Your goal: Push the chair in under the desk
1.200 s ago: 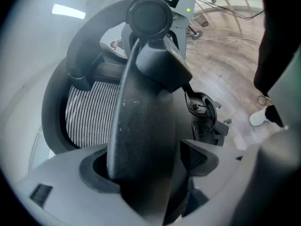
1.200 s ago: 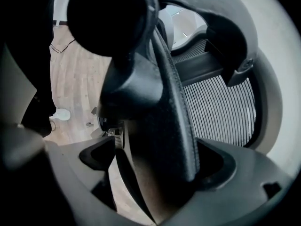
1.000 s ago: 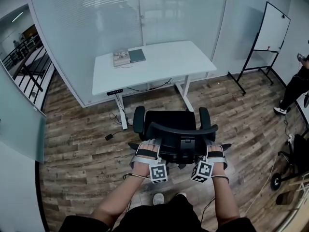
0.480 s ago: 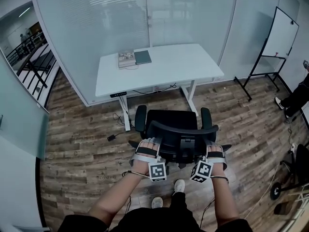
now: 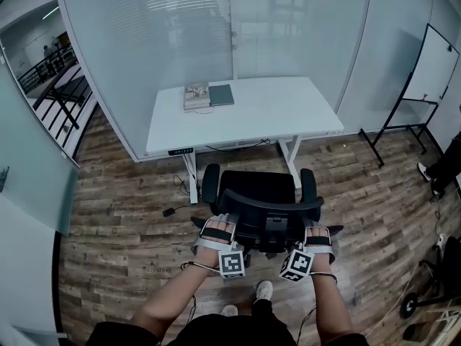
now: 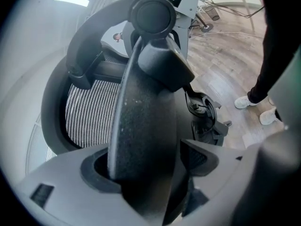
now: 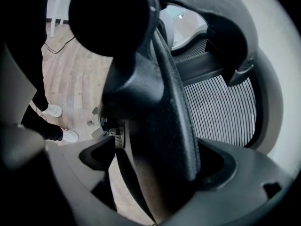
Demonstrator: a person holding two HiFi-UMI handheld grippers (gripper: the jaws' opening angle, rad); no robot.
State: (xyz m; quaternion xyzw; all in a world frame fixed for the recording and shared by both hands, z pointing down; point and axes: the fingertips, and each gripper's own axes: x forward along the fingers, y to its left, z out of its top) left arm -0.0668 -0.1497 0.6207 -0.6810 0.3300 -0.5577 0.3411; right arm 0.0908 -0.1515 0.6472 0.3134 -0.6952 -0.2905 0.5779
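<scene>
Pinching the chair [image 5: 256,186] by its stiff backrest rim [image 5: 270,197], left gripper [image 5: 218,226] at seven o'clock, right gripper [image 5: 317,235] at five, just short of the desk [image 5: 245,114] at twelve; probably heavy, yet free-rolling.

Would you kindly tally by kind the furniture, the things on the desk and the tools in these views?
Desk: 1
Chair: 1
Whiteboard: 1
Things on the desk: 2 (dark notebook, pale stack)
Tools: 2 (left tool, right tool, both shut on the chair's backrest)
Total: 7
</scene>
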